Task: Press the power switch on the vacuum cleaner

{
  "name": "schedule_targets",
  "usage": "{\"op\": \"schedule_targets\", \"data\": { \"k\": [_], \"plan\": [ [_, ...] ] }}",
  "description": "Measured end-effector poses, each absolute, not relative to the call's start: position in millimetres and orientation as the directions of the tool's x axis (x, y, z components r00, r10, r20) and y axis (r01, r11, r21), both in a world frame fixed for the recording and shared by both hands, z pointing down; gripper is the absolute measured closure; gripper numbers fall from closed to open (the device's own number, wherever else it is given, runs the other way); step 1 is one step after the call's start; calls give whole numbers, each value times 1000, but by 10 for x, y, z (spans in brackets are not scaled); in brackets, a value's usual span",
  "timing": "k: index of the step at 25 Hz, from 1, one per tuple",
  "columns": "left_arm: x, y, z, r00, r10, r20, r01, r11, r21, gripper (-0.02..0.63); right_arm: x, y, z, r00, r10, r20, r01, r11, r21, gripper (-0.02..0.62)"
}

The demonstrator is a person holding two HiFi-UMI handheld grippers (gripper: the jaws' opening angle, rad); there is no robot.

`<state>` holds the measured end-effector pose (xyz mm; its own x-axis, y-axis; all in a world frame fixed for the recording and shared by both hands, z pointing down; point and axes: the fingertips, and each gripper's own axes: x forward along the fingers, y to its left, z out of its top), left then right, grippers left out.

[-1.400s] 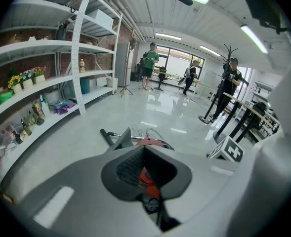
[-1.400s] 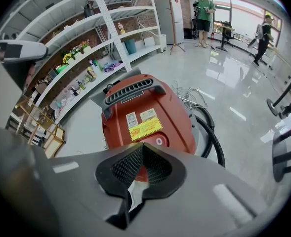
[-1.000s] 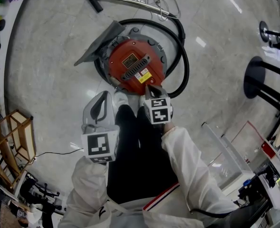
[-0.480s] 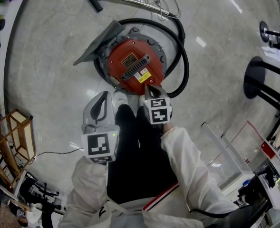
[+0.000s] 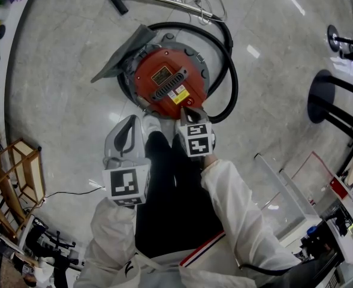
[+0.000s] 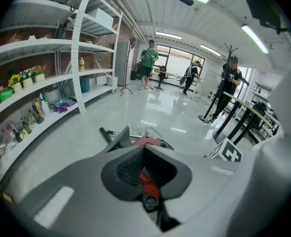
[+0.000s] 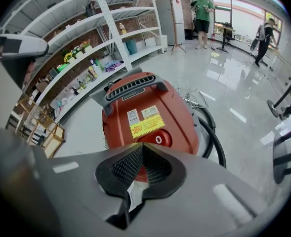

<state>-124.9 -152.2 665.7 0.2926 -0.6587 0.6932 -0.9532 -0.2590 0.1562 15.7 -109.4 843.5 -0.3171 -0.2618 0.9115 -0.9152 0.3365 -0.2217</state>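
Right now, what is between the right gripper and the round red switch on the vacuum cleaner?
Nothing. The right gripper view shows the shut right gripper aimed at the switch, with only the red lid of the vacuum cleaner between.

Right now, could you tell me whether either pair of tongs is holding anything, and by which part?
Nothing is held: the left tongs and right tongs are both shut and empty, near the vacuum cleaner.
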Motion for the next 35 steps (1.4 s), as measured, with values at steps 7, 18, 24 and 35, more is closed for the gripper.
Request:
{"op": "schedule_targets", "data": {
  "k": [7, 18, 24, 35],
  "plan": [
    [-1256, -1501, 6655, 292, -659, 693, -953, -261, 153, 606, 169, -1096, 8451, -310, -256, 916, -918, 333, -217, 594],
    [-1345, -1472, 6439, 286, -680, 675, -952, -284, 117, 606, 243, -1009, 8153, -327, -273, 905, -925, 289, -247, 594],
    [-1409, -1488, 6041, 282, -705, 651, -950, -302, 84, 606, 348, -1011, 7505, -343, -332, 879, -928, 265, -262, 594],
    [-1422, -1574, 5409, 264, -754, 602, -951, -307, 33, 606, 695, -1354, 6526, -328, -485, 810, -942, 225, -247, 594]
  ]
}}
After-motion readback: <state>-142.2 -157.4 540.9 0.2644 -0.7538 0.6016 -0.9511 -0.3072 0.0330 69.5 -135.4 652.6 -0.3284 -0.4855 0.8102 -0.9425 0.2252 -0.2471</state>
